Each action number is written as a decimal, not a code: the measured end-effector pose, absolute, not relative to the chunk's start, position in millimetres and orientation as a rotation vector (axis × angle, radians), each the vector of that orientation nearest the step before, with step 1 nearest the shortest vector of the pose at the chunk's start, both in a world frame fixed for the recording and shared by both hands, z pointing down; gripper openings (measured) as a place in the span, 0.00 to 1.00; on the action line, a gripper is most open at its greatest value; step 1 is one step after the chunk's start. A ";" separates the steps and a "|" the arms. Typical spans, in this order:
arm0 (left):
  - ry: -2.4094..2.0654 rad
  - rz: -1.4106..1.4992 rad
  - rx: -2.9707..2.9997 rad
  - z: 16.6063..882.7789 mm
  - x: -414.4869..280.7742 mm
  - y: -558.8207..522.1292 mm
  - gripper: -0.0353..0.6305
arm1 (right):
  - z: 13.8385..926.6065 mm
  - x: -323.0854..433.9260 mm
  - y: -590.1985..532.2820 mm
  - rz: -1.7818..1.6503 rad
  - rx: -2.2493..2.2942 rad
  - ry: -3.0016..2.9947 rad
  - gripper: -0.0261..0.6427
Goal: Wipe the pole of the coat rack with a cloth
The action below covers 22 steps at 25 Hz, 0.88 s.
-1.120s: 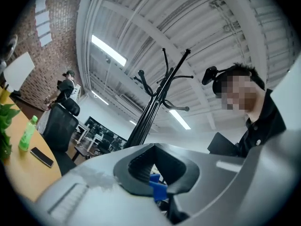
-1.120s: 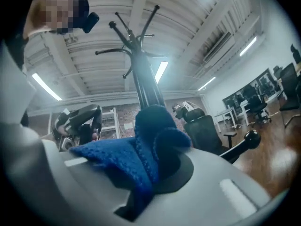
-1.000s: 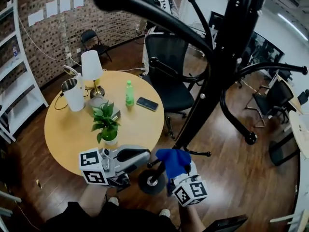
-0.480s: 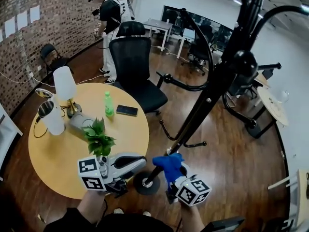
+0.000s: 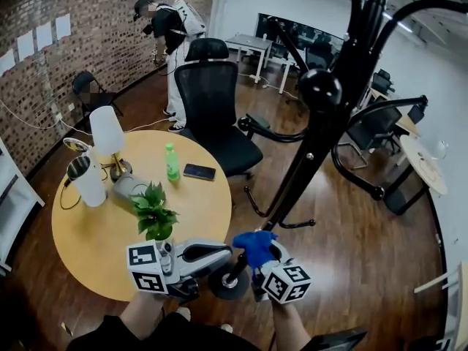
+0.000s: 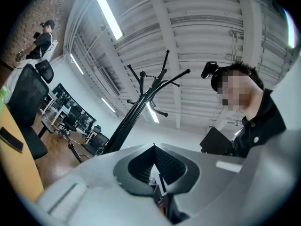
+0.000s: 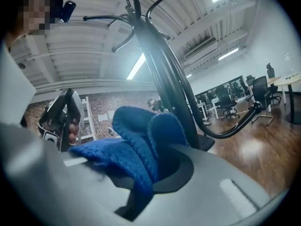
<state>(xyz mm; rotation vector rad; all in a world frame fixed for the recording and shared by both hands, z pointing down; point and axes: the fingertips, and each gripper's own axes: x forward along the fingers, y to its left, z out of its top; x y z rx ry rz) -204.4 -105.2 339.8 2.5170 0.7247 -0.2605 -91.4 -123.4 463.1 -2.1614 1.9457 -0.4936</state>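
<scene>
Gripping a blue knitted cloth point(image 5: 255, 243), right tongs point(image 5: 265, 260) low beside black coat-rack pole point(image 5: 294, 187), left tongs point(image 5: 223, 251) pressed together, empty.

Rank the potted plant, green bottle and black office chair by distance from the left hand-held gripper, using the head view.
1. Potted plant, at the near edge of the table, beside the left hand-held gripper.
2. Green bottle, mid-table.
3. Black office chair, beyond the table.

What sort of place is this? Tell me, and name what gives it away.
Probably an office or shared workspace. A black office chair stands by a round wooden table, and desks with dark screens line the far wall behind the coat rack.
</scene>
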 end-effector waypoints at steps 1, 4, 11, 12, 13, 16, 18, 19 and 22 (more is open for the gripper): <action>0.736 -0.257 2.514 339.0 -203.0 -106.3 0.05 | 464.0 -87.8 -125.5 -0.475 -2.185 1.938 0.07; 0.785 -0.259 2.506 330.1 -200.9 -111.3 0.05 | 459.7 -79.0 -131.7 -0.409 -2.261 1.905 0.07; 0.855 -0.320 2.484 315.4 -211.0 -128.4 0.05 | 409.4 -75.3 -136.3 -0.270 -2.346 1.859 0.07; 0.865 -0.331 2.483 313.5 -212.7 -131.0 0.05 | 393.2 -75.0 -135.7 -0.211 -2.342 1.847 0.07; 0.875 -0.340 2.483 311.9 -214.5 -133.1 0.05 | 373.7 -74.6 -134.5 -0.139 -2.334 1.836 0.07; 0.891 -0.365 2.489 304.9 -219.9 -138.1 0.05 | 296.4 -74.1 -130.4 0.116 -2.311 1.818 0.07; 0.891 -0.391 2.493 296.9 -223.8 -141.5 0.05 | 237.8 -75.4 -126.6 0.301 -2.308 1.805 0.07; 0.890 -0.402 2.495 293.6 -225.6 -143.6 0.05 | 212.2 -75.8 -124.9 0.383 -2.308 1.794 0.07; 0.892 -0.427 2.504 290.3 -230.5 -151.0 0.05 | 151.9 -77.5 -123.1 0.568 -2.306 1.756 0.07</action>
